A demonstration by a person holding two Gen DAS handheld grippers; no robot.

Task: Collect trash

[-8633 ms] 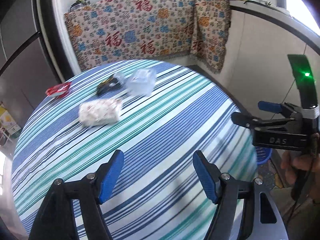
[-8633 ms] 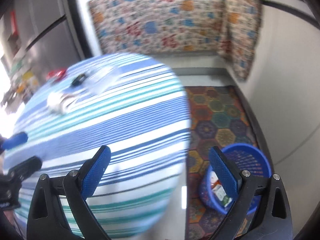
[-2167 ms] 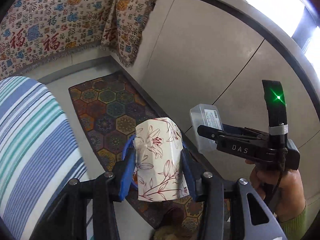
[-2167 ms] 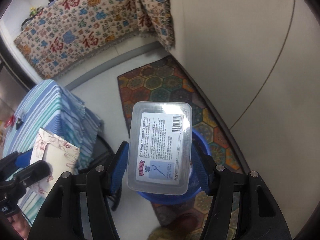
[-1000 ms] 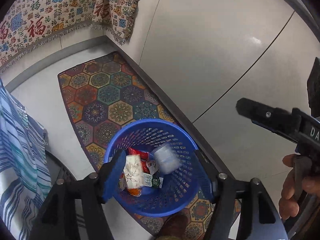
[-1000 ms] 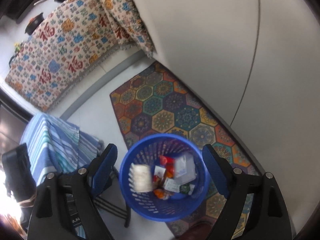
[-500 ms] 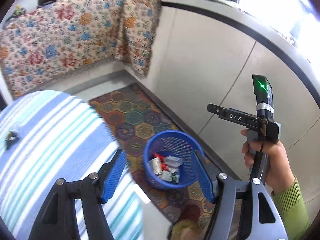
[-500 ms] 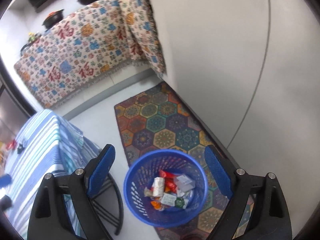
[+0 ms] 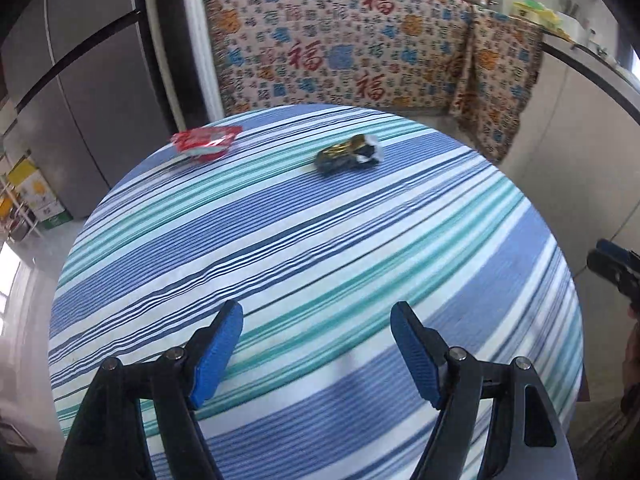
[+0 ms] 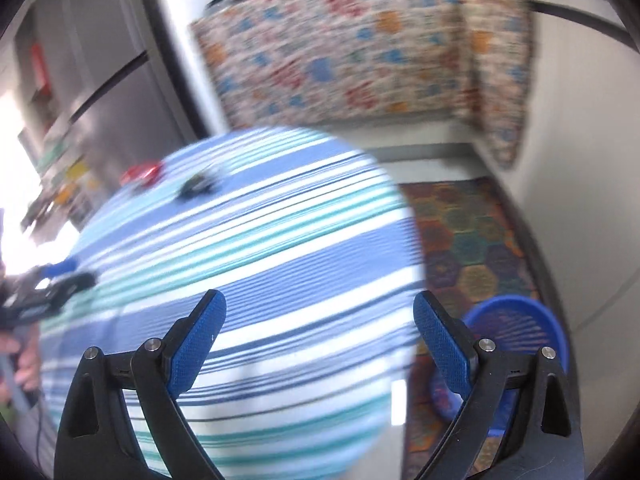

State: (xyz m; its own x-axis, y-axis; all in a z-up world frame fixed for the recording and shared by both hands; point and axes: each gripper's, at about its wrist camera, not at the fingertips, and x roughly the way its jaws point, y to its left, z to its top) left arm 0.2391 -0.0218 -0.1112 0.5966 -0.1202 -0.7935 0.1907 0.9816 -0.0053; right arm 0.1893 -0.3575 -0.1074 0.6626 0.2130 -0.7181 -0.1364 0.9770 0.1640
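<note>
The left hand-held gripper [image 9: 316, 346] hung over the near part of the round desk [image 9: 304, 256], which was covered in a blue, teal and white striped cloth. Its jaws were opening, with nothing between the blue pads, only the cloth below them.

The right hand-held gripper [image 10: 320, 334] stood over the near right edge of the desk. Its jaws were opening too, spread wide and empty.

Two pieces of trash lay on the far side of the desk. A red wrapper [image 9: 206, 142] sat near the far left rim. A dark wrapper [image 9: 348, 154] with gold and white on it lay to the right of the red one, apart from it. Both were well away from either gripper. In the right wrist view they showed only as blurred red and dark spots.

A blue bin [image 10: 516, 336] stood on a patterned rug [image 10: 464, 236] on the floor, right of the desk and partly hidden behind the right gripper's right finger. Something coloured lay inside it, but too blurred to tell.

Behind the desk a patterned cloth [image 9: 360, 44] with red characters hung over a counter, with pots on top.
</note>
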